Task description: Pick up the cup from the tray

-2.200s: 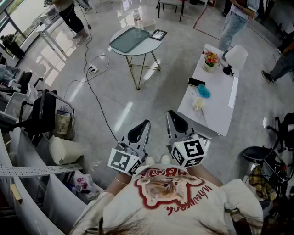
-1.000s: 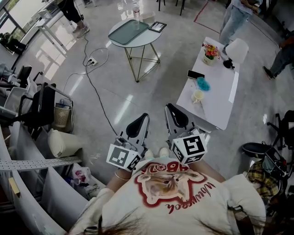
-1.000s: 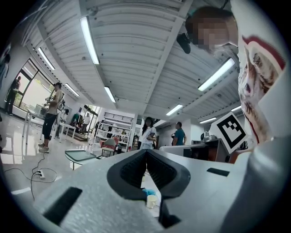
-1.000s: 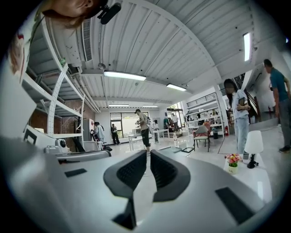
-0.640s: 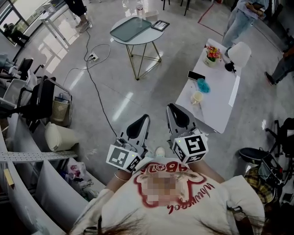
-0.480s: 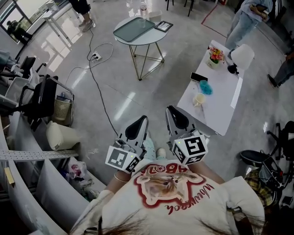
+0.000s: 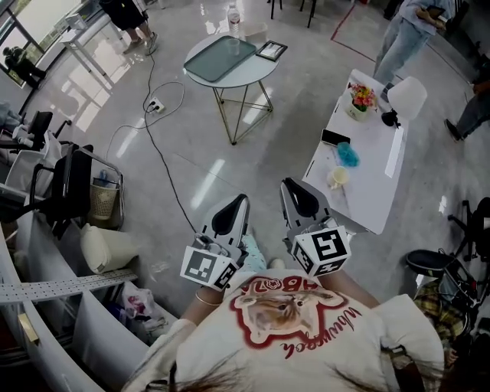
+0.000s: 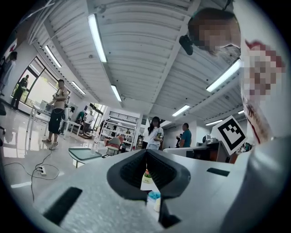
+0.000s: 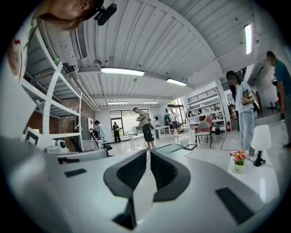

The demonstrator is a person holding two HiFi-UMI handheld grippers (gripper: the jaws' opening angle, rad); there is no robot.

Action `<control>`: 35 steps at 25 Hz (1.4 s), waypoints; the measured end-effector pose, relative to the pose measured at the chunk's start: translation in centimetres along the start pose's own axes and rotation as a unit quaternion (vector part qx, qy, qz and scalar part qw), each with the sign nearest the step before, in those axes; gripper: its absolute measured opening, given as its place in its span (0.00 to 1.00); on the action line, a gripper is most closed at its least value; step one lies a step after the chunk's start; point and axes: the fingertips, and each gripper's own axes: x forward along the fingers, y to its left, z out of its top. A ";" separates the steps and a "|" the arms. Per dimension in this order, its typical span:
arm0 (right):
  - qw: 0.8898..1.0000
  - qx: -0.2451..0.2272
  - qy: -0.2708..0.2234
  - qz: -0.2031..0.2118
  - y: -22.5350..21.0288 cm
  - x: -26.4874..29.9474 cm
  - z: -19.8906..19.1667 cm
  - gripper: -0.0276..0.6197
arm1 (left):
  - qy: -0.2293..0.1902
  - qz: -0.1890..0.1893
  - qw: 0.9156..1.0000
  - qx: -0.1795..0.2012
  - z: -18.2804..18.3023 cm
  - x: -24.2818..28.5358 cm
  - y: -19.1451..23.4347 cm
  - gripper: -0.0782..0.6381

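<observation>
A grey-green tray [image 7: 223,58] lies on a round white table [image 7: 253,73] far ahead; I see no cup on it. A cream cup [image 7: 335,178] stands on the long white table [image 7: 375,153] at the right. My left gripper [image 7: 239,200] and right gripper [image 7: 288,184] are held side by side close to my chest, above the floor, far from both tables. Both are shut with nothing between the jaws. The left gripper view shows its gripper [image 8: 146,154] with the tray [image 8: 84,154] far off. The right gripper view shows its gripper [image 9: 148,152] and the tray [image 9: 170,148] beyond.
A bottle [image 7: 233,14] and a framed picture [image 7: 271,50] share the round table. Flowers [image 7: 360,99], a lamp [image 7: 404,98], a phone [image 7: 334,138] and a blue object [image 7: 347,154] sit on the long table. A cable [image 7: 157,153] crosses the floor. Chairs and bins [image 7: 76,191] crowd the left; people stand behind.
The whole view has shifted as I walk: both tables have moved slightly in the picture. Both grippers stay shut, side by side before my chest.
</observation>
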 end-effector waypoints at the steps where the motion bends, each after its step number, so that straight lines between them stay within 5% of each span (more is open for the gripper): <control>1: 1.000 0.000 0.000 -0.004 -0.1 1.0 0.1 0.11 | -0.001 -0.003 1.000 -0.001 0.2 0.6 1.0 0.13; 16: 1.000 -0.020 -0.014 0.003 -1.4 17.9 4.6 0.11 | -0.002 -0.029 0.999 0.013 4.2 10.6 15.5 0.13; 35: 1.000 -0.010 -0.011 -0.026 -3.6 23.9 4.9 0.11 | 0.009 -0.049 0.999 0.001 3.7 14.7 20.7 0.13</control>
